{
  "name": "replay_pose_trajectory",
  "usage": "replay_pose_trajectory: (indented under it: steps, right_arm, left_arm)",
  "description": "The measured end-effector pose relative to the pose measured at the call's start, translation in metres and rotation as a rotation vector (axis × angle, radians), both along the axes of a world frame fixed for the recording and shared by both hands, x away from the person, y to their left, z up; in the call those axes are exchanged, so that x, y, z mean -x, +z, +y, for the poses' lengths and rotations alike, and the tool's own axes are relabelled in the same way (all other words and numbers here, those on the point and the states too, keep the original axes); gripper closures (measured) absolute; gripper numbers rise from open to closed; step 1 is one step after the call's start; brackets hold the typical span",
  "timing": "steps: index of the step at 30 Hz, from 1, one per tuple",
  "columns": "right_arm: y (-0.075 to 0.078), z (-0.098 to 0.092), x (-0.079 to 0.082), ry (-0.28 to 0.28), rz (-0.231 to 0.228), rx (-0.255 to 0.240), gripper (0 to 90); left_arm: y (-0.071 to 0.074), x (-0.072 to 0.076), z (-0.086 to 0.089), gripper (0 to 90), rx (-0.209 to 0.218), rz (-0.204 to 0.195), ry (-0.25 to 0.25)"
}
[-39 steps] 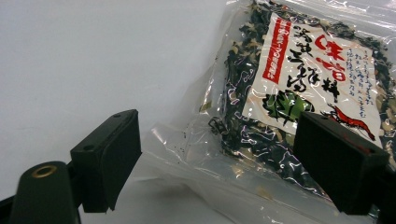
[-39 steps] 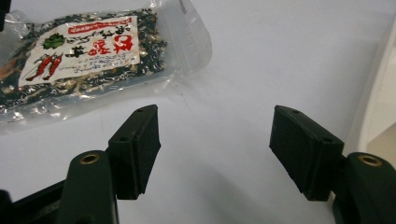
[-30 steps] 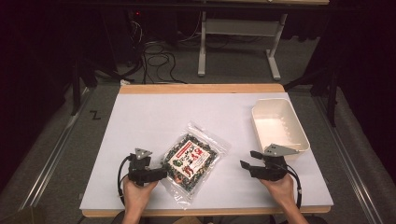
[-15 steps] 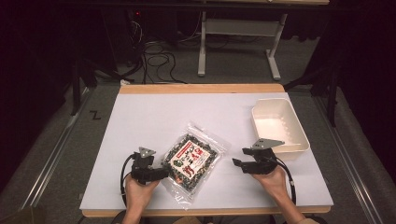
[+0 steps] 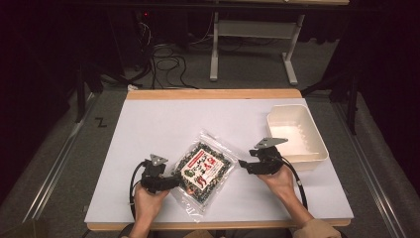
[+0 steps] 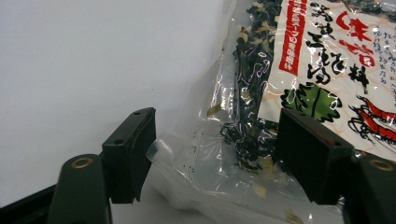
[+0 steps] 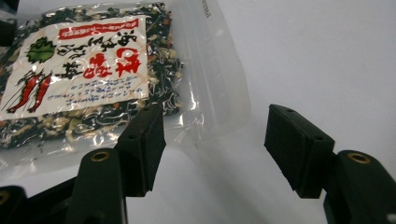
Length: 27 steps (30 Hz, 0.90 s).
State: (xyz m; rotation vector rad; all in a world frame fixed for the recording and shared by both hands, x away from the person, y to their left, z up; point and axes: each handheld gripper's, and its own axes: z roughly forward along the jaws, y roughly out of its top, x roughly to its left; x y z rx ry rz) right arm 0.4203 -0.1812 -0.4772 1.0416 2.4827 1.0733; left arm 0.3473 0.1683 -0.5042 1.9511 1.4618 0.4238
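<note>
Clear plastic forms the bag of dried food (image 5: 203,171), which lies on the white table (image 5: 148,134) between your two grippers. Your left gripper (image 6: 212,161) has just been closing around the bag's near corner, but the pads are not yet pressing on it. Finish that closure. Your right gripper (image 7: 215,140) stands open and empty just beside the bag's clear edge; next, bring it onto that edge.

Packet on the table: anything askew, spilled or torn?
Nothing stands out. The clear packet lies flat but diagonal to the table edges, sealed, no contents loose. The left gripper has just been closing around its lower corner, pads not yet pressing. The right gripper stands open at its other side. The white bin sits upright.
</note>
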Motion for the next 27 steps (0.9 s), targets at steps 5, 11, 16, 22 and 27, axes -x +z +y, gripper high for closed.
replay_pose_trajectory:
  steps: [5, 11, 16, 22, 27]
  right_arm:
    - [-0.001, 0.006, -0.009, -0.014, -0.004, 0.02, 42.1]
    - [-0.003, 0.009, -0.025, -0.052, 0.014, 0.022, 48.2]
    - [-0.007, 0.011, -0.035, -0.052, 0.054, -0.007, 52.5]
    - [-0.016, 0.011, -0.043, -0.049, 0.115, -0.035, 59.6]
    - [-0.019, 0.012, -0.046, -0.04, 0.158, -0.069, 63.5]
  left_arm:
    - [-0.001, -0.002, 0.0, 34.2, -0.002, -0.002, -0.007]
    - [-0.001, -0.004, -0.001, 38.3, -0.016, -0.011, -0.023]
    - [-0.002, -0.005, -0.002, 39.5, -0.016, -0.018, -0.037]
    - [-0.003, -0.007, -0.003, 40.1, -0.009, -0.019, -0.047]
    - [-0.005, -0.008, -0.005, 40.3, -0.005, -0.022, -0.055]
